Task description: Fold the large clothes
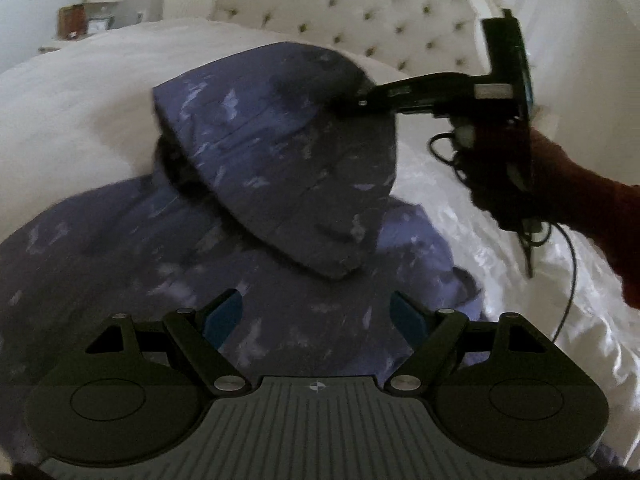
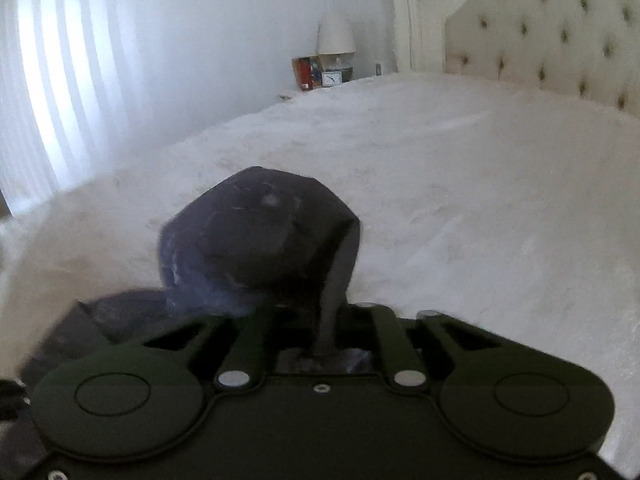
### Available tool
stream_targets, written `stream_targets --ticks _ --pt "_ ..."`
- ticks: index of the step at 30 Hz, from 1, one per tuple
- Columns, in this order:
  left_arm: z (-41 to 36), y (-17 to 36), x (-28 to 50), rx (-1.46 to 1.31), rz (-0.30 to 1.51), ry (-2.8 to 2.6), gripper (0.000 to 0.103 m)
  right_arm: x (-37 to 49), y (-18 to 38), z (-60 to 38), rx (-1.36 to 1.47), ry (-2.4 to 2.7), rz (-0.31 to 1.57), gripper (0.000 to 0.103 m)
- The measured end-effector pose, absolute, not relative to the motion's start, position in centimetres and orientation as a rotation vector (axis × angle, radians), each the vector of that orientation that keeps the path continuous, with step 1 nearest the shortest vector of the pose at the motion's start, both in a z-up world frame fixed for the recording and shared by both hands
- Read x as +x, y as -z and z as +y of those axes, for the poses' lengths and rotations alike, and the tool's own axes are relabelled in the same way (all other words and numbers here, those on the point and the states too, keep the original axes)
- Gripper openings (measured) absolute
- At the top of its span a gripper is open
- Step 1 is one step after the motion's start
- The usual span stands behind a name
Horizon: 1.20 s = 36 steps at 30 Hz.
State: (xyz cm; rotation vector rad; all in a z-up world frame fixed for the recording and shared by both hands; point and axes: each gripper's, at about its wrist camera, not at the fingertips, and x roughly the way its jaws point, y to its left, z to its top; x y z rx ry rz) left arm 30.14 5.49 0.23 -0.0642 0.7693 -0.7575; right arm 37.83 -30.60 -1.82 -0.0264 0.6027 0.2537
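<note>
Now right claw [image 1: 352, 102] pinching hoodie [image 1: 280, 152] hood, lifted above bed [image 1: 80, 92].

I see lots of bare white bed [image 2: 460, 184] past the hoodie [image 1: 200, 240], all the way up to the headboard [image 1: 360, 12]. My left hand-held gripper [image 1: 318, 316] has open air in front of it, just above the flat hoodie. The lifted hood [image 1: 288, 152] stands in its way farther on. My right hand-held gripper [image 1: 348, 106] crosses from the right side, with its cable [image 1: 570, 272] hanging down there. The lamp [image 2: 335, 36] and clock [image 2: 331, 78] sit far off beside the bed.
</note>
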Motion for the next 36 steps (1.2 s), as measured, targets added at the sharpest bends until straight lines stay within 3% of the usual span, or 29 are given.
stream_targets --ticks 10,18,27,32,36 --pt "-1.7 1.1 37.7 -0.112 0.708 0.826 0.08 36.7 -2.2 -27.1 -0.352 -0.408 0.404 0.012" --pt "-4.1 2.5 40.9 -0.099 0.772 0.656 0.079 33.0 -1.2 -25.7 -0.387 -0.562 0.358 0.012" --pt "4.3 3.1 30.0 -0.147 0.915 0.753 0.079 28.3 2.2 -25.0 -0.344 -0.641 0.412 0.013" --pt "11.6 2.5 25.9 -0.338 0.883 0.722 0.081 25.7 5.2 -23.3 -0.364 -0.667 0.462 0.013" --pt "14.5 2.2 26.4 -0.498 0.865 0.657 0.093 25.2 6.8 -22.5 -0.349 -0.644 0.486 0.013"
